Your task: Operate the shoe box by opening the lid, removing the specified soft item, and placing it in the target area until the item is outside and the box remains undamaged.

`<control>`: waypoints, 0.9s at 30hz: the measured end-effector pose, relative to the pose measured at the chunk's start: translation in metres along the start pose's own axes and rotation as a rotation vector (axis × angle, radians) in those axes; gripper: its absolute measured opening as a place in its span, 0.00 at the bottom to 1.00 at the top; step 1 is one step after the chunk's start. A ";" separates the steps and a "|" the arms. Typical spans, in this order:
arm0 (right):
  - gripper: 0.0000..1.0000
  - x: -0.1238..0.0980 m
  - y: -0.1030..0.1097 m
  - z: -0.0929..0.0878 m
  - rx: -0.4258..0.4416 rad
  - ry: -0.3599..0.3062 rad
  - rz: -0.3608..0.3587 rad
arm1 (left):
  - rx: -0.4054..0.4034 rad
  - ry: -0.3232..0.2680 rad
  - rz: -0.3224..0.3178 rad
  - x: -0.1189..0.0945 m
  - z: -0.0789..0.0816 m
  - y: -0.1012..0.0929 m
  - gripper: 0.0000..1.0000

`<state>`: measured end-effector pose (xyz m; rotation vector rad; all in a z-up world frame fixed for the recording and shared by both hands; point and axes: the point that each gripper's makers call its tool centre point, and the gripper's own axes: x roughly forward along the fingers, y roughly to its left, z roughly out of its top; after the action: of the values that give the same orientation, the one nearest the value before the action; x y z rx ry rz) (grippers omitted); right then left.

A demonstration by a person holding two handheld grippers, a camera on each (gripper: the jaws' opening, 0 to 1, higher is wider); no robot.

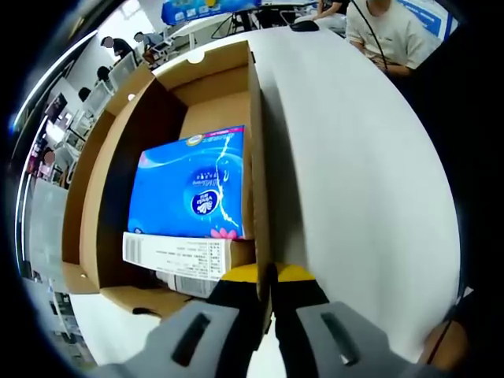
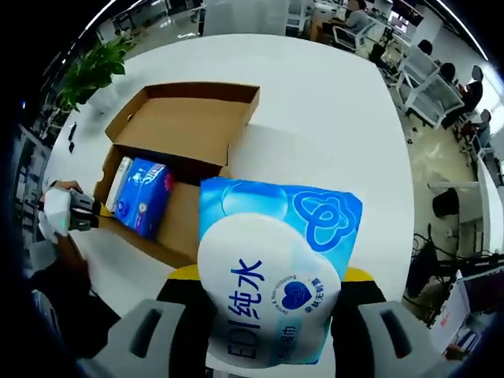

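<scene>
A: Left gripper view first. What do you see?

B: I see my left gripper [image 1: 265, 303] low in the picture. Its jaws pinch the thin side wall of the cardboard box [image 1: 102, 189]. The wall runs straight up between them.

A: Is the box open?

B: Yes. I can look right down into it. A blue tissue pack [image 1: 193, 185] lies inside, against the wall I am holding. A white label with a bar code is on its near end.

A: What is the box on?

B: A white table [image 1: 362, 165]. A person in a light shirt [image 1: 390, 27] sits at the far side.

A: Now the right gripper view.

B: My right gripper [image 2: 268, 315] holds a soft wipes pack [image 2: 272, 268], light blue and white with big letters. The jaws press on it from both sides. It is out of the box, up close to the camera, with the table behind it.

A: And the box there?

B: It sits to the left, farther away. Its lid [image 2: 185, 118] is folded back flat on the table. The blue tissue pack is in the left part of the box. My left gripper is at the box's left edge, with a hand on it.

A: Anything else?

B: A green plant [image 2: 90, 71] is at the far left, and office chairs [image 2: 429, 87] at the far right.
</scene>
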<state>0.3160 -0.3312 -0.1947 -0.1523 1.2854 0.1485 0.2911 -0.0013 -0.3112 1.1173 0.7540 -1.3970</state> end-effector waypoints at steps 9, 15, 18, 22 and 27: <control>0.61 0.015 -0.018 -0.011 -0.008 0.044 -0.013 | -0.002 0.001 0.000 0.002 0.000 0.006 0.03; 0.61 0.023 -0.025 -0.020 -0.025 0.079 -0.012 | -0.003 -0.002 -0.002 0.003 0.000 0.008 0.03; 0.61 0.028 -0.022 -0.027 -0.023 0.088 -0.005 | -0.003 0.001 -0.001 0.003 0.001 0.009 0.03; 0.61 0.035 -0.022 -0.032 -0.019 0.100 0.006 | -0.004 0.001 -0.001 0.004 0.001 0.009 0.03; 0.61 0.048 -0.026 -0.040 -0.027 0.123 0.016 | -0.005 0.001 0.001 0.005 0.001 0.009 0.03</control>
<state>0.2969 -0.3633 -0.2514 -0.1762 1.4076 0.1723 0.3000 -0.0054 -0.3137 1.1149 0.7570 -1.3933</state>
